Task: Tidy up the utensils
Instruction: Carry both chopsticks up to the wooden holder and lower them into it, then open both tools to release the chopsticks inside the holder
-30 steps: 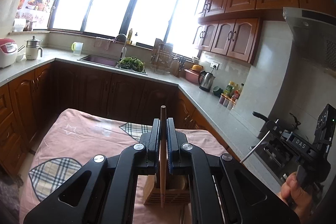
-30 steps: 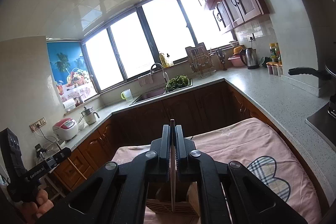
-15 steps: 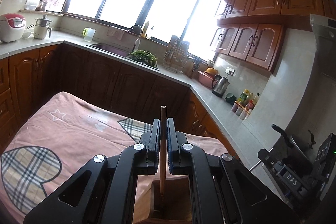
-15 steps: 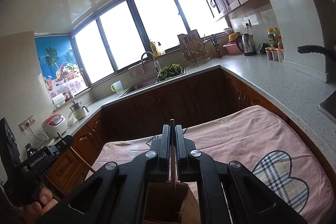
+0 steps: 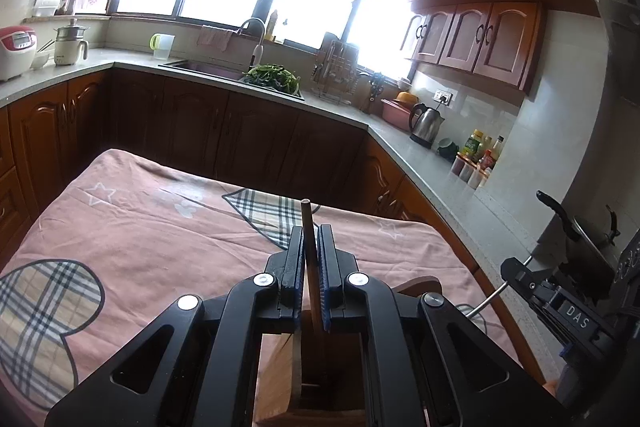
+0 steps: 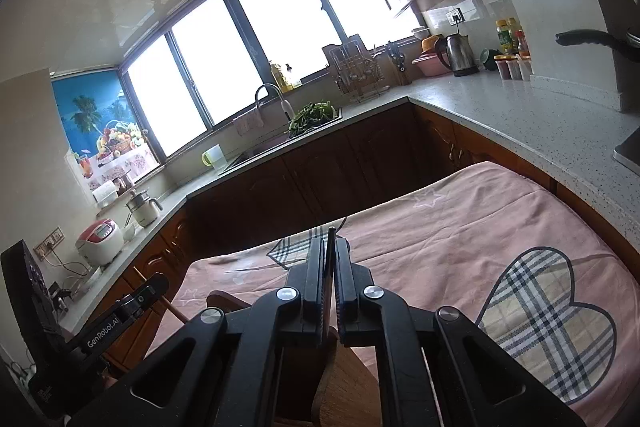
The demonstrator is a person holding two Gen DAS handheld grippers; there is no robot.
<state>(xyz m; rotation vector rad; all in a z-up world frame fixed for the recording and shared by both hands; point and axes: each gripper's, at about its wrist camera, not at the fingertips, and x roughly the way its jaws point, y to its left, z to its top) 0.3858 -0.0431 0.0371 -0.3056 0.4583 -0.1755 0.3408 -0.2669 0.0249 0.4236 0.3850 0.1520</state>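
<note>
My left gripper (image 5: 310,243) is shut on a thin wooden utensil handle (image 5: 307,223) that stands upright between its pads and runs down into a wooden utensil holder (image 5: 312,383) right beneath it. My right gripper (image 6: 329,255) is shut on a thin dark metal utensil handle (image 6: 330,239), held upright over the same wooden holder (image 6: 344,379). Each gripper shows in the other's view: the right one (image 5: 560,303) at the right edge, the left one (image 6: 116,319) at the lower left. The utensils' lower ends are hidden inside the holder.
The holder stands on a table under a pink cloth (image 5: 160,227) with plaid hearts. Dark wood cabinets and a grey counter (image 6: 520,115) wrap around the room, with a sink (image 5: 208,67), kettle (image 5: 426,121), bottles and a pan handle (image 6: 592,39) on the right.
Both grippers have lowered toward the wooden holder while keeping their utensils. The holder now sits directly beneath both, and the utensils reach deeper into it.
</note>
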